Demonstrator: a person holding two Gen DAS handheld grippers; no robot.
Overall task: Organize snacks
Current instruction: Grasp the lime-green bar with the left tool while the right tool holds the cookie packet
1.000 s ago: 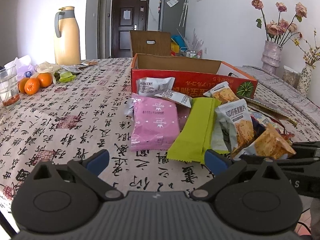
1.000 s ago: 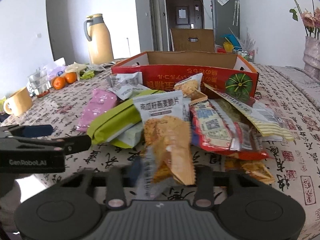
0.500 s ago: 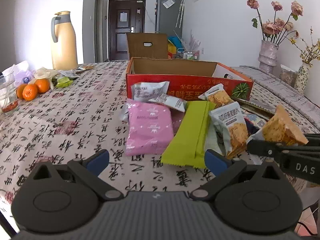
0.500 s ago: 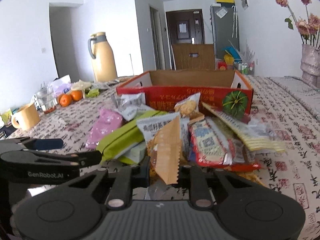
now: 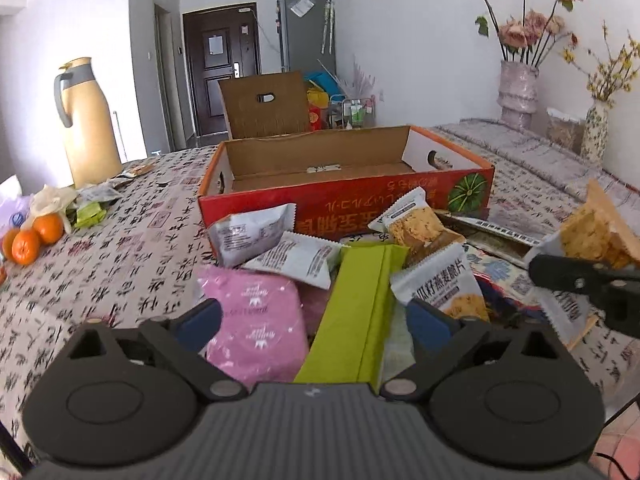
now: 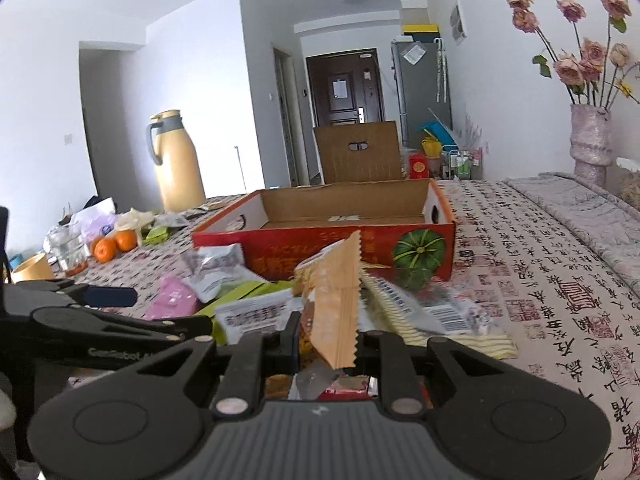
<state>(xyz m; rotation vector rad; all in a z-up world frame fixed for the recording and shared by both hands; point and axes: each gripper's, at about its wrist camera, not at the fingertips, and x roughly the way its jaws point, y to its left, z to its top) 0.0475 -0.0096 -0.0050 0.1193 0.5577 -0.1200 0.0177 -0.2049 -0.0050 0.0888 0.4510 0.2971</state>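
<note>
A pile of snack packets lies on the table before an open red cardboard box (image 5: 344, 204), also in the right wrist view (image 6: 320, 240). My right gripper (image 6: 326, 344) is shut on an orange cracker packet (image 6: 334, 300) and holds it above the pile; it shows in the left wrist view (image 5: 596, 232) at the right. My left gripper (image 5: 312, 320) is open and empty, over a pink packet (image 5: 256, 320) and a green packet (image 5: 360, 304). White packets (image 5: 256, 232) lie against the box front.
A yellow thermos jug (image 5: 88, 124) and oranges (image 5: 32, 240) stand at the left. A vase of dried roses (image 5: 516, 92) stands at the far right. A mug (image 6: 30, 268) and a glass (image 6: 66, 248) sit at the left edge.
My right gripper has lifted the orange cracker packet up off the pile. My left gripper has moved forward over the pink and green packets, still open.
</note>
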